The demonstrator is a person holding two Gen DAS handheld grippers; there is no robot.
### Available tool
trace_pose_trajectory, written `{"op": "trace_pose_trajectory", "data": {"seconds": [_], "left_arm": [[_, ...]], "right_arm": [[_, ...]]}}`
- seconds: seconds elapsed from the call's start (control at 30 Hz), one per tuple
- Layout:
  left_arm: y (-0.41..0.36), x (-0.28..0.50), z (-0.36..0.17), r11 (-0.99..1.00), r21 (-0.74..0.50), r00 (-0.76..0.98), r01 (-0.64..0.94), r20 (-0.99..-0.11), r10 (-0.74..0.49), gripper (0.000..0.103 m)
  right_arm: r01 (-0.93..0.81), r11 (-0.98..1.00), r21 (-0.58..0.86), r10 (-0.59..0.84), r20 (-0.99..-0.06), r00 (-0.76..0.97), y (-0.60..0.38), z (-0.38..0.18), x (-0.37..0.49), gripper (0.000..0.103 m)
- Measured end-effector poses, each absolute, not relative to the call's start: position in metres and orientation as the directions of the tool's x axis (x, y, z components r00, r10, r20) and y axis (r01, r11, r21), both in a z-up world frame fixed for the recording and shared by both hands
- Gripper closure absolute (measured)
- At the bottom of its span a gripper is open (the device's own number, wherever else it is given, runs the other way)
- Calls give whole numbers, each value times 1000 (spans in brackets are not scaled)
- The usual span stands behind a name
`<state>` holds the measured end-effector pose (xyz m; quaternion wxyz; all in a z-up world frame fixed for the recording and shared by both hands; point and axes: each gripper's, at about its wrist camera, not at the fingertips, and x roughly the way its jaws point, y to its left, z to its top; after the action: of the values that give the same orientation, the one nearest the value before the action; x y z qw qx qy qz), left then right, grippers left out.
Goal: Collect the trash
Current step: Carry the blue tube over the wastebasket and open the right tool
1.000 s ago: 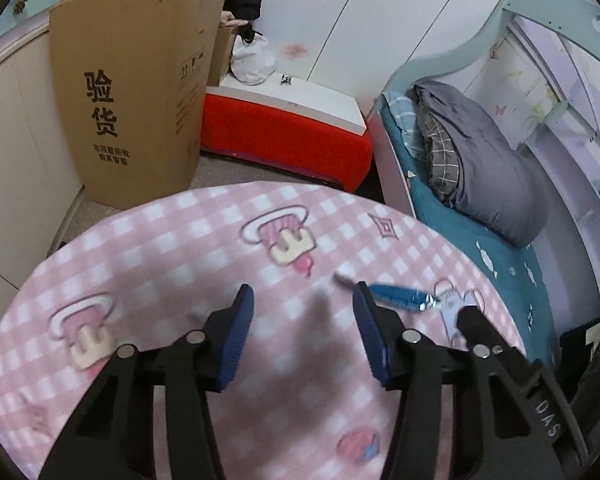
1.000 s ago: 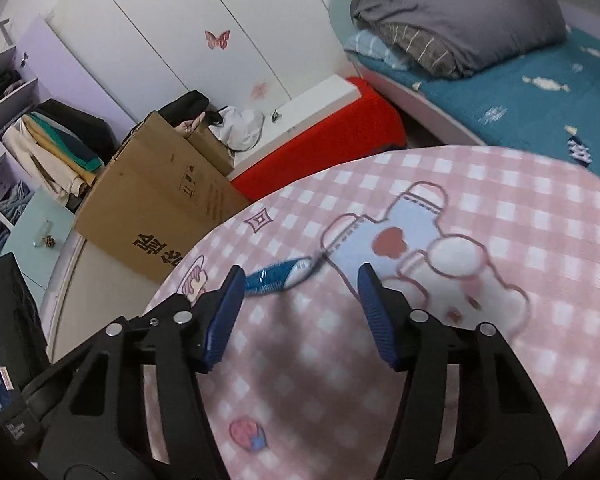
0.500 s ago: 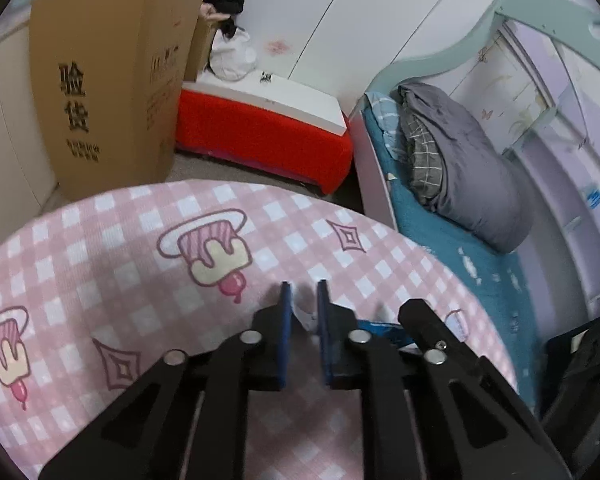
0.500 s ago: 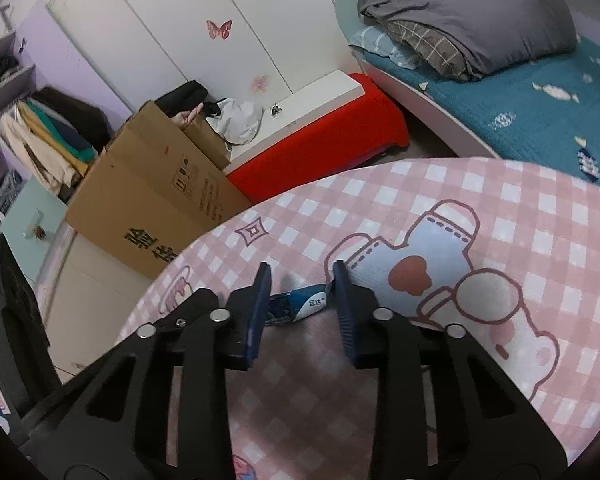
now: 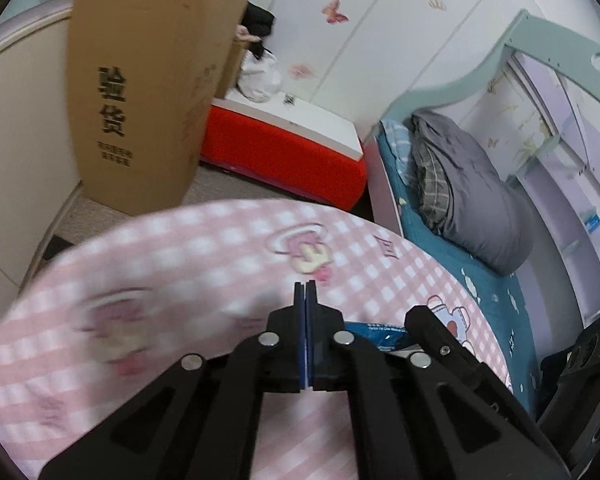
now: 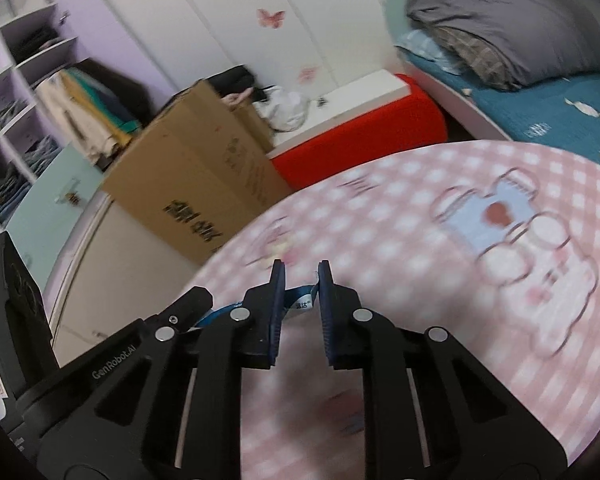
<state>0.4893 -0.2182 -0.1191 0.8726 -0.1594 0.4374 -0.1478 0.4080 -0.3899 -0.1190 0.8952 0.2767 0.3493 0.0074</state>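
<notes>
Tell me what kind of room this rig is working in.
Most likely a child's bedroom. A bed with a grey duvet stands behind the round table, white wardrobe doors carry butterfly stickers, and open shelves hold folded clothes.
</notes>
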Motion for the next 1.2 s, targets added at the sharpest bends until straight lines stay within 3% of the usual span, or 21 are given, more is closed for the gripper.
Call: {"op": "trace_pose_trajectory", "data": {"seconds": [0.6, 0.83, 1.07, 1.17, 1.2], "left_arm": [[95, 362, -79, 896, -413, 723, -166, -668, -174, 103], [196, 327, -115, 861, -432, 714, -269, -689, -123, 103], [239, 323, -164, 825, -443, 664, -351, -739, -114, 103], [246, 326, -184, 820, -436, 642, -370, -758, -114, 103], [248, 329, -193, 823, -423, 626, -379, -772, -109, 100]], "right_arm": [[-168, 847, 504, 476, -579, 662, -91, -90, 351, 86], [-246, 851, 464, 512, -633, 581, -4, -127, 340, 86], [-261, 864, 431, 502, -690, 522, 38, -171, 343, 86], [-253, 866, 431, 498, -707, 501, 48, -191, 350, 81], [-250, 871, 423, 491, -722, 487, 51, -201, 353, 57]]}}
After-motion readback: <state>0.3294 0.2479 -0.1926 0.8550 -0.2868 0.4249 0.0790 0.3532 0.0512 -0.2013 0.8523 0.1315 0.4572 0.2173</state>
